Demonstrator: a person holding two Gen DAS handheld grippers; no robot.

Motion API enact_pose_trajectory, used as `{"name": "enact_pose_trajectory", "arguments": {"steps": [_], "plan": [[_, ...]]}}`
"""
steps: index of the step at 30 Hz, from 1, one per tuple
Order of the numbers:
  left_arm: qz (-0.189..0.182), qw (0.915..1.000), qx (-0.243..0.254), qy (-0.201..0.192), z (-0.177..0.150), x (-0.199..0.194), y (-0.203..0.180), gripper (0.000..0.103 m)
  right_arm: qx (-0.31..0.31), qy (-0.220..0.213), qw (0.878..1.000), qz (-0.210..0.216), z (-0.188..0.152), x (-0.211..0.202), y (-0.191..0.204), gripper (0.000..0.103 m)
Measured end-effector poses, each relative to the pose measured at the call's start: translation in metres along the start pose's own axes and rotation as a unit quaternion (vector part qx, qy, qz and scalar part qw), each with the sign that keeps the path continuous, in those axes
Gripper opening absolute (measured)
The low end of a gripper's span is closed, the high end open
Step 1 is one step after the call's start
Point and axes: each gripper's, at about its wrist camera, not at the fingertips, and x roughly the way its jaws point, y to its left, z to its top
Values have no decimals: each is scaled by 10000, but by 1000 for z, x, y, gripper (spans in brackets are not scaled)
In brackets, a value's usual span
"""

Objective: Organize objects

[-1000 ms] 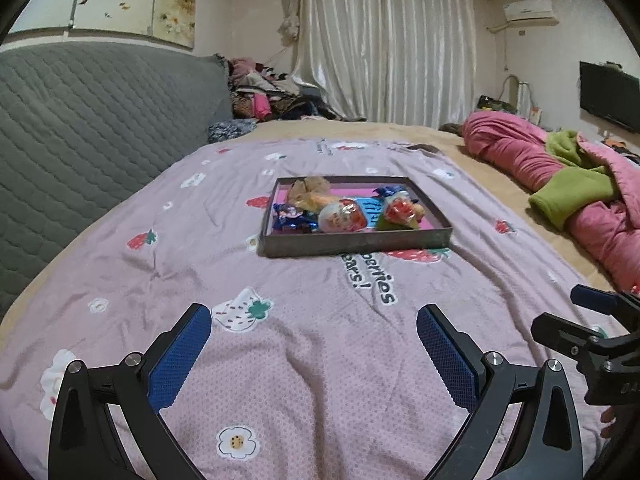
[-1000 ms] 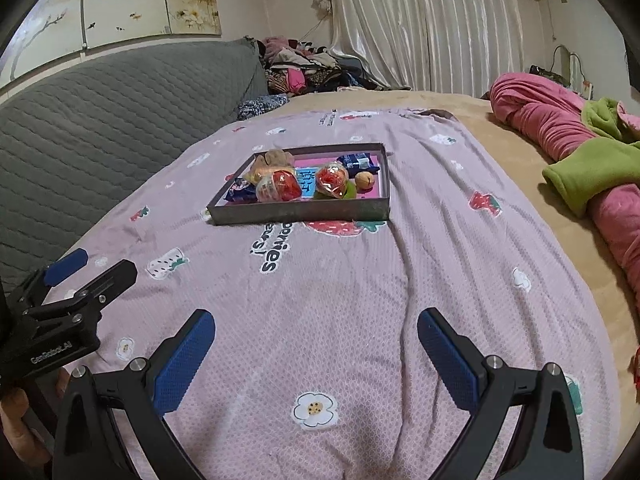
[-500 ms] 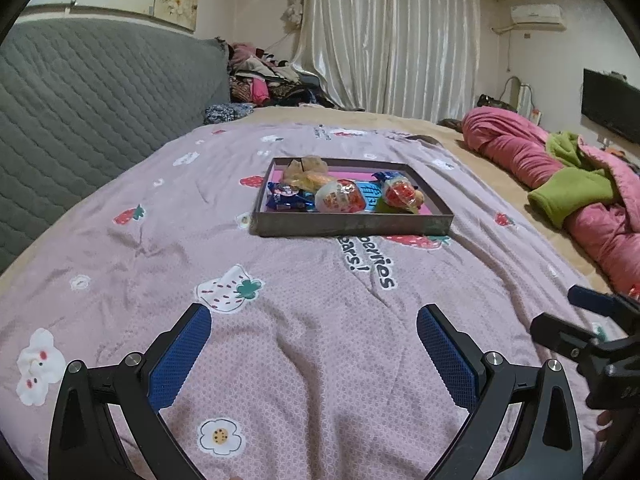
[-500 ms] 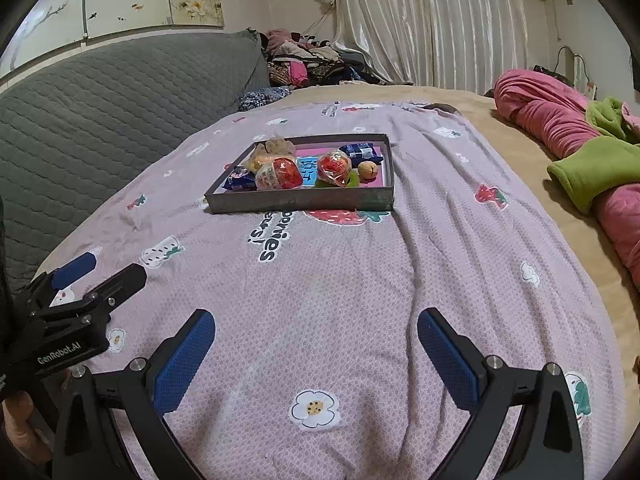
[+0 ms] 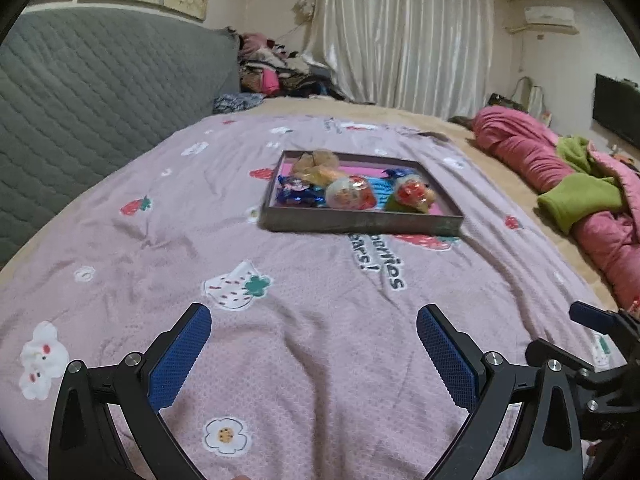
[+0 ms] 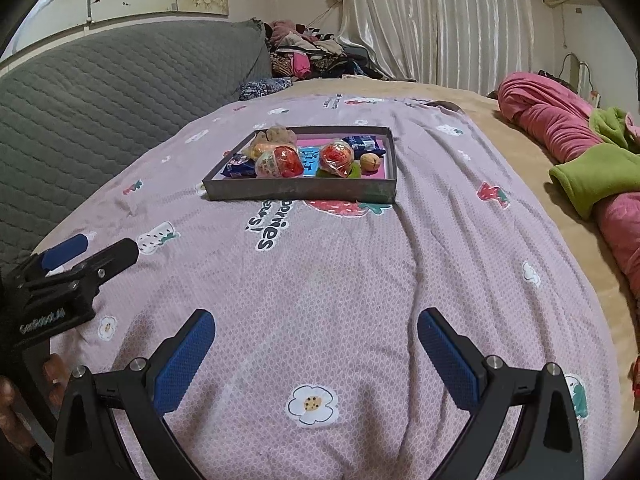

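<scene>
Nearest the lens in the left wrist view, the left gripper (image 5: 313, 346) has its two blue-padded fingers spread wide apart, with nothing between them and only the lilac bedspread (image 5: 320, 300) below; whether the tips brush the cloth cannot be told. The right gripper (image 6: 316, 346) stands the same way in its own view, jaws wide apart and empty over the printed flowers of the same bedspread. Each tool shows at the edge of the other's picture: the right one low at the right border of the left view, the left one at the left border of the right view, where a hand (image 6: 24, 396) grips its handle. Farther out, past the printed lettering and a strawberry motif, a shallow dark tray (image 6: 300, 191) with a pink floor lies flat on the bedspread, well apart from both grippers. Inside it sit two clear wrapped balls with red contents (image 6: 280, 163), a blue foil packet (image 6: 236, 169) at the left end, a dark blue packet (image 6: 365, 143) at the back right, a small round nut (image 6: 370, 161) just beside the right-hand ball, and a crinkled pale bag (image 6: 276, 136) at the back left. Beyond, a grey quilted headboard (image 5: 92, 80) on the left, a pink and green heap of bedding (image 5: 576, 188) on the right, and white curtains (image 5: 404, 36) at the far wall
</scene>
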Motion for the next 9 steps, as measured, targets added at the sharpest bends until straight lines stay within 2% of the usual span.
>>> {"name": "enact_pose_trajectory", "arguments": {"steps": [5, 9], "plan": [[-346, 9993, -45, -167, -1, -5, 2, 103, -24, 36, 10000, -9, 0, 3, 0, 102], [-265, 9995, 17, -159, -3, -2, -2, 103, -8, 89, 10000, -21, -1, 7, -1, 102]]}}
